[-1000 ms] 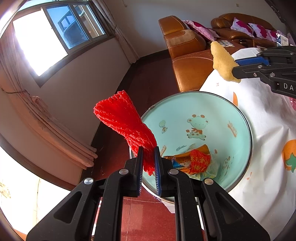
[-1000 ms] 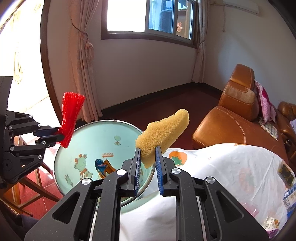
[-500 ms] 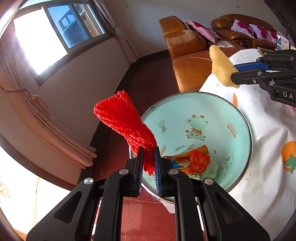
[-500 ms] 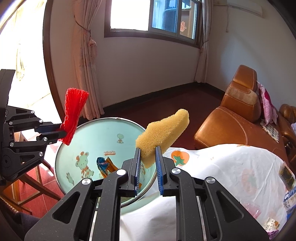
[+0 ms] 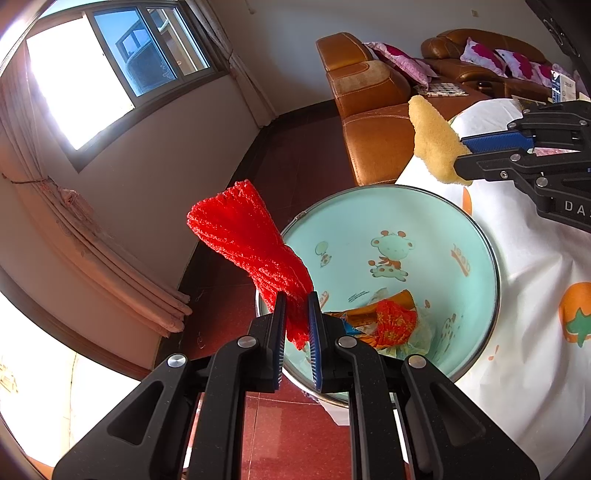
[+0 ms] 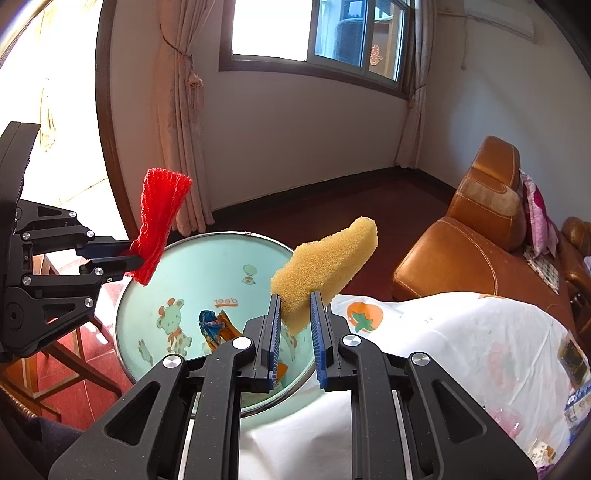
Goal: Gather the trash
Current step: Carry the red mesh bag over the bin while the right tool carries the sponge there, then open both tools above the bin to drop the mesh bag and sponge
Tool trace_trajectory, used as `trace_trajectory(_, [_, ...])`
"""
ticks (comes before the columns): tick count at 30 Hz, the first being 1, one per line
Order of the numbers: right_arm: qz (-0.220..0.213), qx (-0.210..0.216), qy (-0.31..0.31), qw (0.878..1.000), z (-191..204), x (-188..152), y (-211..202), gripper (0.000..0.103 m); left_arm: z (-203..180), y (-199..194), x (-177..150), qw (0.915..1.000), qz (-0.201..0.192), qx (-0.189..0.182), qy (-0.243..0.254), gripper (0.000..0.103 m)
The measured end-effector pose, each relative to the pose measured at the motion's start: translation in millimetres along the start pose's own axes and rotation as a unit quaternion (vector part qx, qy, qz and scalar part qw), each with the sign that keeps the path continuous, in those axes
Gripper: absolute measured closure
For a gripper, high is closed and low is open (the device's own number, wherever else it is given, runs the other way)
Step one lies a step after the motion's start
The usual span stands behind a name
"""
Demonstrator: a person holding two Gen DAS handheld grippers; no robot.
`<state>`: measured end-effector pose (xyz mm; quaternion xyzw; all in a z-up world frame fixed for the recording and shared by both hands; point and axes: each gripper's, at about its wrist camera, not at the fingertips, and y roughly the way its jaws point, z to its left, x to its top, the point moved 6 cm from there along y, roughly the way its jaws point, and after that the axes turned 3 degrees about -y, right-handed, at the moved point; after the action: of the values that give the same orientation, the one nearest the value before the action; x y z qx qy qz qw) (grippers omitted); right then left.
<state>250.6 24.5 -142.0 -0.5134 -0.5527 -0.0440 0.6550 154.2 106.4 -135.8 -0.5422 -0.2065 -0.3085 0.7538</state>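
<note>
A red mesh net [image 5: 251, 254], bunched into a thick roll, is pinched by its lower end between the fingers of the left gripper [image 5: 295, 317]; its free end fans out upward and to the left, and the whole piece hangs in the air over the near rim of the trash bin [image 5: 476, 236]. From the right wrist view the same red mesh net [image 6: 159, 218] stands above the bin's left edge, clamped in the left gripper [image 6: 129, 258]. A yellow sponge [image 6: 325, 262], a torn wedge, is gripped at its narrow end between the fingers of the right gripper [image 6: 293, 317], its broad end tilted up to the right, held above the right-hand rim where the trash bin [image 6: 192, 273] meets the cloth; in the left wrist view the yellow sponge [image 5: 434, 142] and right gripper [image 5: 461, 155] sit beyond the bin's far rim. The bin is round with a metal rim and a pale green lining printed with cartoon animals, and crumpled wrappers [image 5: 384, 321] in orange, red and blue lie at its bottom. It touches the edge of the worktop, which is draped in a white cloth [image 6: 454, 332] with orange fruit prints. Beyond stands a brown leather sofa [image 6: 476, 236] with pink patterned cushions [image 5: 399, 59], and a curtained window [image 6: 317, 33].
</note>
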Motion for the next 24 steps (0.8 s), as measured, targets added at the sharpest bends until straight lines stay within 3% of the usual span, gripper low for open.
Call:
trace_trajectory(11, [0.000, 0.011, -0.014, 1.000, 9.9, -1.0, 1.4, 0.083, -1.2, -1.6, 0.4, 1.0000, -0.002, -0.002, 0.001, 0.087])
trace_trajectory(12, [0.001, 0.011, -0.015, 1.000, 10.4, -1.1, 2.1, 0.080, -2.0, -2.0, 0.6, 1.0000, -0.003, -0.003, 0.001, 0.084])
trace_trajectory(14, [0.000, 0.012, -0.012, 1.000, 10.4, -1.5, 2.2, 0.070, -2.2, -3.2, 1.4, 1.0000, -0.006, 0.000, 0.000, 0.070])
trace_trajectory(24, [0.002, 0.008, -0.007, 1.000, 7.7, -6.0, 2.5, 0.068, -4.2, -2.6, 2.1, 1.0000, -0.007, 0.003, -0.003, 0.066])
